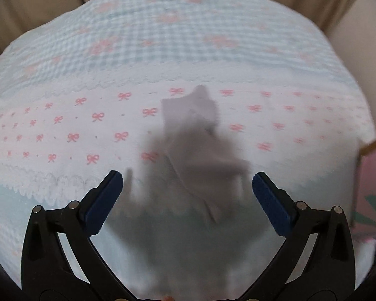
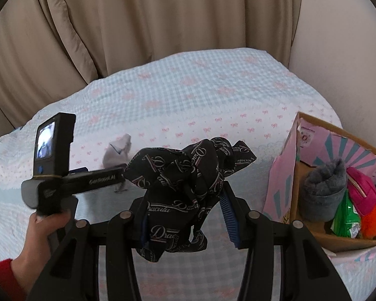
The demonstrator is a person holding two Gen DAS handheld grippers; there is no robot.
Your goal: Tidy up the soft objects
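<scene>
In the left wrist view a blurred grey-white cloth (image 1: 190, 145) is in front of my left gripper (image 1: 188, 195), whose blue-padded jaws stand wide apart; the cloth is between and beyond them, not clamped, above the bed cover (image 1: 62, 130). In the right wrist view my right gripper (image 2: 185, 215) is shut on a black patterned cloth (image 2: 185, 170) with "Dracula" lettering, held above the bed. The left gripper's body (image 2: 62, 175) shows at left in a hand, with the pale cloth (image 2: 117, 150) just beyond it.
A cardboard box (image 2: 313, 140) with pink and teal print stands on the bed at right, holding a grey fuzzy item (image 2: 323, 188), pink, orange and green soft things. Beige curtains (image 2: 150, 25) hang behind the bed. The bed cover (image 2: 188, 87) is light blue with pink bows.
</scene>
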